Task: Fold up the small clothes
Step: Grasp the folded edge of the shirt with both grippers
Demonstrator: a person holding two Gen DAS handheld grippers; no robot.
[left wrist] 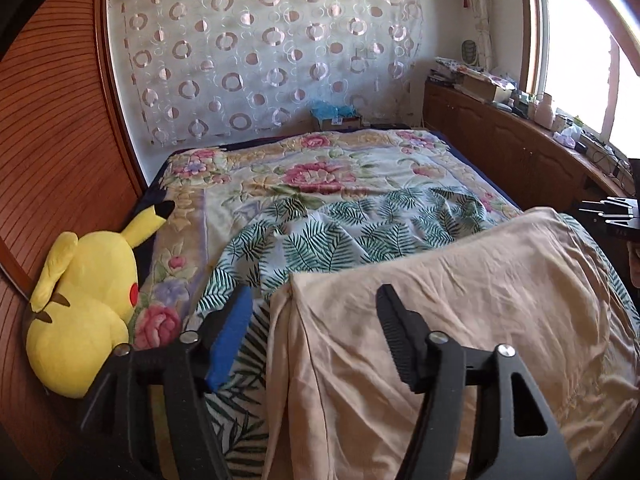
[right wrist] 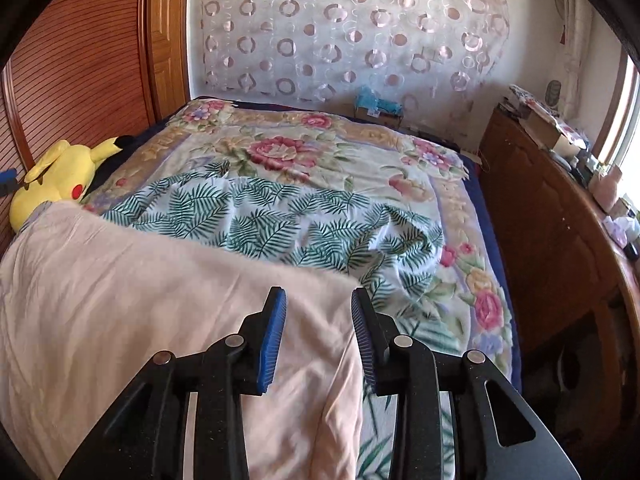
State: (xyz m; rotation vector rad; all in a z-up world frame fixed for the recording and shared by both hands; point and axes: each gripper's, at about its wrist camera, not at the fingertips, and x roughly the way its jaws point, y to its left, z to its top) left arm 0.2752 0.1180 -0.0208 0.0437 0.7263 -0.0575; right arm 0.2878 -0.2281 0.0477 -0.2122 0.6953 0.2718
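A pale beige garment (left wrist: 460,300) lies spread flat on a palm-leaf sheet (left wrist: 320,232) at the near end of the bed. My left gripper (left wrist: 315,294) stands wide open over the garment's far left corner, with the cloth's edge below the gap and neither pad pressing on it. In the right wrist view the same garment (right wrist: 140,308) looks pinkish. My right gripper (right wrist: 318,294) hangs over its far right corner, jaws partly apart and open, the cloth's edge lying between and under the fingers without being pinched.
A floral blanket (left wrist: 320,168) covers the far part of the bed. A yellow plush toy (left wrist: 84,300) leans against the wooden wardrobe (left wrist: 52,140) on the left. A wooden cabinet (right wrist: 552,216) with clutter on top runs along the right, under the window. A cardboard box (left wrist: 340,120) sits by the far wall.
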